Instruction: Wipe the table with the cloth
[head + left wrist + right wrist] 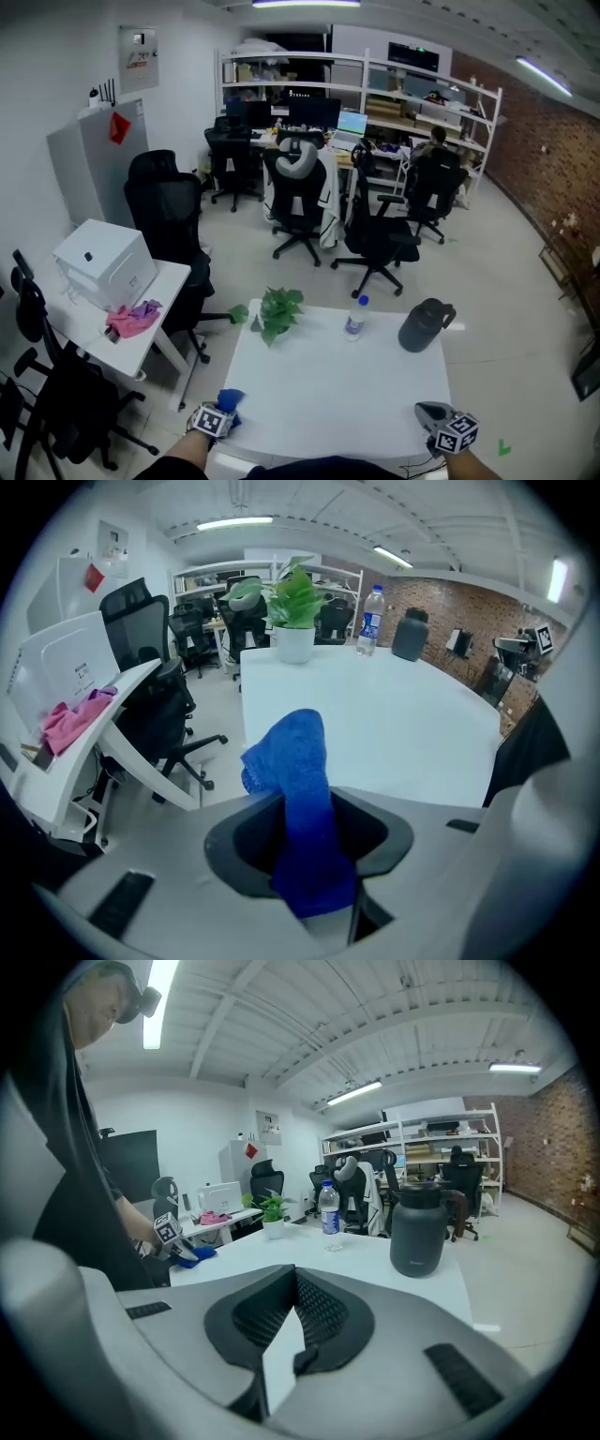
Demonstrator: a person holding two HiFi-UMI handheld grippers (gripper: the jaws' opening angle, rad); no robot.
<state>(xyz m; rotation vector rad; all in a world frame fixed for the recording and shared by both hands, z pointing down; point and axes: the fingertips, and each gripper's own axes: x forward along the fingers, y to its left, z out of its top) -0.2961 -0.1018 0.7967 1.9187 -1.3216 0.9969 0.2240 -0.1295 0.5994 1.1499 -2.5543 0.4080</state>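
Because a wipe starts best from an edge, I hold the blue cloth (292, 752) clamped in my left gripper (223, 411) at the near left corner of the white table (328, 384) — my right gripper (292, 1288), jaws together and empty, hangs clear at the right.

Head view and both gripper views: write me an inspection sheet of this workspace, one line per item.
Surface: white table, bare across the middle.
Job's things: blue cloth at the table's near left corner, in the left gripper.
Clutter: potted plant, water bottle and dark jug along the far edge.
Grippers: left gripper closed on the blue cloth; right gripper jaws together, empty, at the near right corner.
Cables: nothing seen.
Surroundings: side desk on the left with a white box and pink cloth; office chairs beyond; shelving at the back.
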